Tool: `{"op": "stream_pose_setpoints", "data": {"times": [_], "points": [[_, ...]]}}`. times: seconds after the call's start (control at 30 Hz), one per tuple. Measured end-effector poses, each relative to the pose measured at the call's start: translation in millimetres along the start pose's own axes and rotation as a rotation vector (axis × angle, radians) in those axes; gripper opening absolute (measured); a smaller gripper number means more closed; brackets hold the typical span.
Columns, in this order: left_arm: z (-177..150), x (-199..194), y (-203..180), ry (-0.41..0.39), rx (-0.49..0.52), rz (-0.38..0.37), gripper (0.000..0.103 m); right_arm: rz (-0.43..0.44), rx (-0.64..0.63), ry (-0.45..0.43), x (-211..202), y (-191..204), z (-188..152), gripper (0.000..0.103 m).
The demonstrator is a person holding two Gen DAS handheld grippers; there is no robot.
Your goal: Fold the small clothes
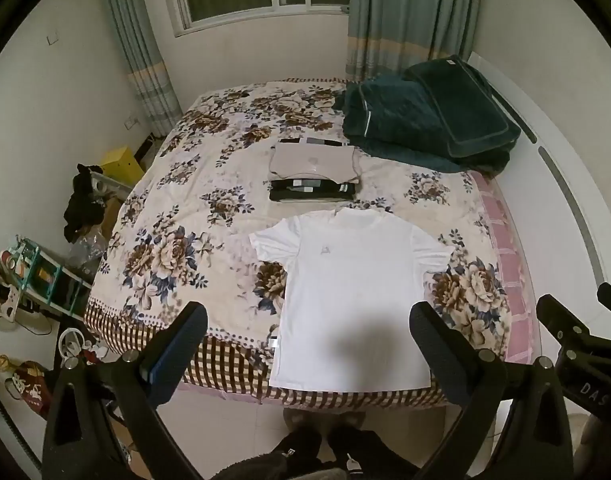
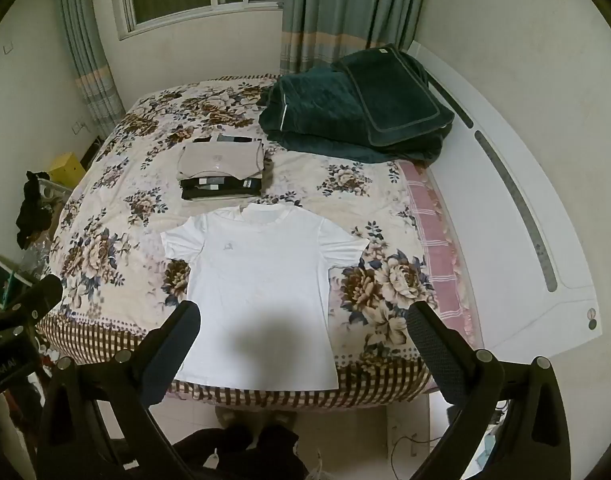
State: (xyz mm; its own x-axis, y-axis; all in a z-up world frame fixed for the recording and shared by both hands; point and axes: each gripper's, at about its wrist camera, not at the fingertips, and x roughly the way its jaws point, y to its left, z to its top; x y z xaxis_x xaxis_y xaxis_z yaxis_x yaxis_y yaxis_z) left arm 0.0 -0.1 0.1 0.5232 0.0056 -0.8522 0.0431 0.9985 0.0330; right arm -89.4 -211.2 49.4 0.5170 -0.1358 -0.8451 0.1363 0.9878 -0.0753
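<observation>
The left gripper (image 1: 309, 320) is hanging above the bed's near edge, jaws spread wide and empty. Between both tools a white T-shirt (image 1: 353, 292) is lying flat on the floral bedspread (image 1: 177, 208), a folded stack (image 1: 313, 172) sitting just beyond its collar. The right gripper (image 2: 303, 318) is hovering likewise, jaws wide apart.

A bed (image 1: 209, 152) covered by a flower-printed blanket (image 1: 165, 240) with a checked border is shown. A white T-shirt (image 1: 353, 300) is spread flat at the middle of the near edge, its hem reaching that edge and its collar turned towards the far edge. Just beyond the collar, a stack of folded clothes (image 1: 315, 172) is placed, a beige garment uppermost. A folded dark green quilt (image 1: 425, 124) is laid at the far right corner.
</observation>
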Motion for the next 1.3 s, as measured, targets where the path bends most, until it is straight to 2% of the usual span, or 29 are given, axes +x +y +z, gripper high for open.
{"op": "stream_pose_setpoints", "data": {"times": [1.3], "points": [[4.6,-4.3,-1.5,-0.016,-0.008,-0.01,0.103,-0.002,-0.002,-0.017,-5.2,5.4,5.0,0.103]]}}
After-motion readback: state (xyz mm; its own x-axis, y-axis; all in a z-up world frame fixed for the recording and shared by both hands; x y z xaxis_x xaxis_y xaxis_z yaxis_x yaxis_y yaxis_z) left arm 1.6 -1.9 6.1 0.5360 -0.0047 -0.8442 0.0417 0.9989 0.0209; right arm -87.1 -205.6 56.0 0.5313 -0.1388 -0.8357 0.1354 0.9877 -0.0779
